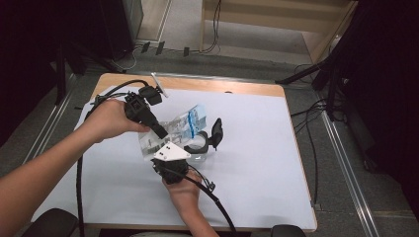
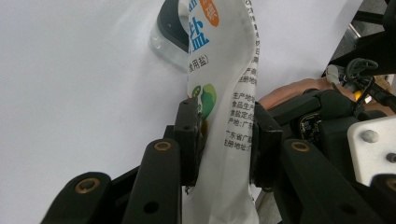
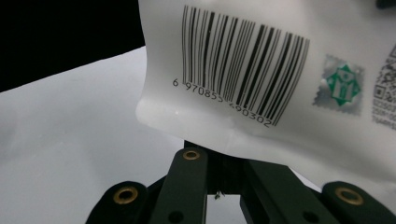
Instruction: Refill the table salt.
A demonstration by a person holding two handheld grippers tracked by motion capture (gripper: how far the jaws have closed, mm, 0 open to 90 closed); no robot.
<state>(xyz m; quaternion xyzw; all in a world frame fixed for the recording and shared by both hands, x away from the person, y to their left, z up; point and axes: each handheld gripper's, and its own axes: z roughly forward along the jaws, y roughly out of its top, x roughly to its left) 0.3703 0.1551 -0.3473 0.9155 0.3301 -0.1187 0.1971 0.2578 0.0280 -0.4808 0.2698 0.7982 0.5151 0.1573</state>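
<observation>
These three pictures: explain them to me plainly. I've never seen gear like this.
No robot here: a person holds a two-jaw tool in each hand. The high view looks down on a white-covered table. The other two pictures come from cameras riding on the tools, looking along their black jaws.

The left tongs and the right tongs both hold one white printed plastic bag. In the left gripper view the jaws pinch the bag from both sides. In the right gripper view the bag's barcode edge sits above closed jaws. Beside the bag on the table lies a clear container with a black lid.
</observation>
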